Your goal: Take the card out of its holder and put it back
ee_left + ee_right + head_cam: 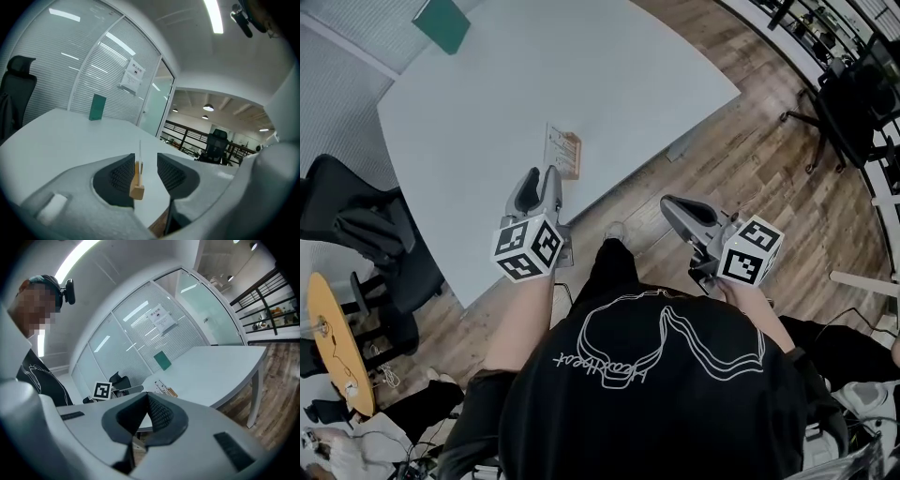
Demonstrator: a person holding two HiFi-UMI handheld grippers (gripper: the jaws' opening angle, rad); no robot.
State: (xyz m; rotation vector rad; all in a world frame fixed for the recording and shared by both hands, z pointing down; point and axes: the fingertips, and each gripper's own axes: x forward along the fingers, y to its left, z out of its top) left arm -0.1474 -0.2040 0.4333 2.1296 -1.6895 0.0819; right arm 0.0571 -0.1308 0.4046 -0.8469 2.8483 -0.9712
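A white card (558,145) stands in a small wooden holder (574,157) on the white table (469,112), near its front edge. My left gripper (540,180) hovers just in front of the holder, apart from it. In the left gripper view the holder (137,182) and the card's thin edge (140,151) show in the gap of the left gripper (145,157), whose pads stand wide and press on nothing. My right gripper (668,202) hangs off the table over the floor, its jaws together and empty. From the right gripper (147,395) the card (161,386) lies farther off.
A green book (442,21) lies at the table's far left corner. A black office chair (356,234) and a round wooden stool (337,337) stand left of the table. Wood floor (750,159) and more chairs (853,84) are to the right.
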